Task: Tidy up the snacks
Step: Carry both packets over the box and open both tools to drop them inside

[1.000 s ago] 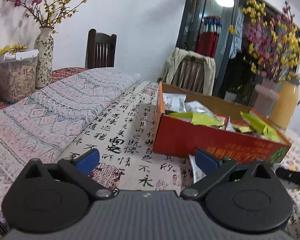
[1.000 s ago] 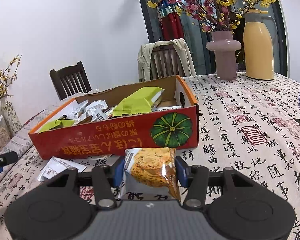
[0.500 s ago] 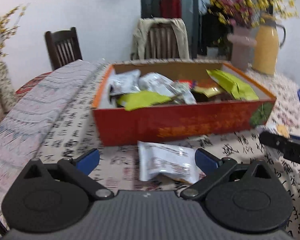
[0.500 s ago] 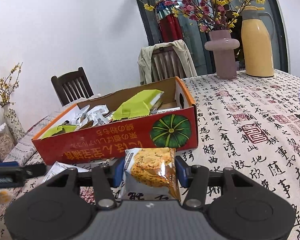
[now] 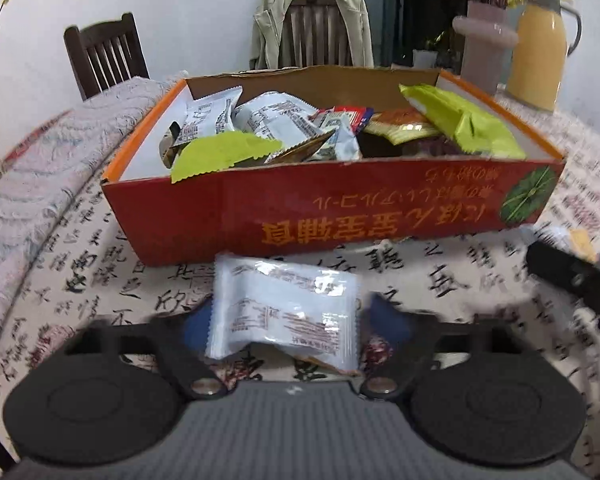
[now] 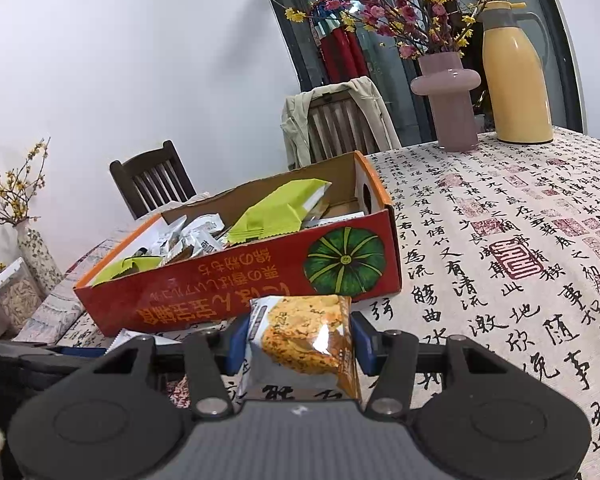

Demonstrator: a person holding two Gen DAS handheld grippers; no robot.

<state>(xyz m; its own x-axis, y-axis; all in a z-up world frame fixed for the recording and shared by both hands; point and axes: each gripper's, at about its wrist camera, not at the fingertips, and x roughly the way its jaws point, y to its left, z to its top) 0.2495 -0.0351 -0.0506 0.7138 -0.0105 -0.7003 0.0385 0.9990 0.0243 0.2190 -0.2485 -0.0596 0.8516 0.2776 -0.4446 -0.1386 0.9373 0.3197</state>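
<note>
Left tool [image 5: 286,322] pinches white packet [image 5: 286,308] — right tool [image 6: 300,340] grips orange packet [image 6: 304,340].

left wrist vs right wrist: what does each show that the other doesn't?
Left wrist only: left gripper closing around a white snack packet; red and brown packets mid-box. Right wrist only: right gripper shut on an orange snack packet; round hole in the box's end wall, jar of seeds. Both: red snack box, yellow thermos, pink vase, draped chair.
</note>
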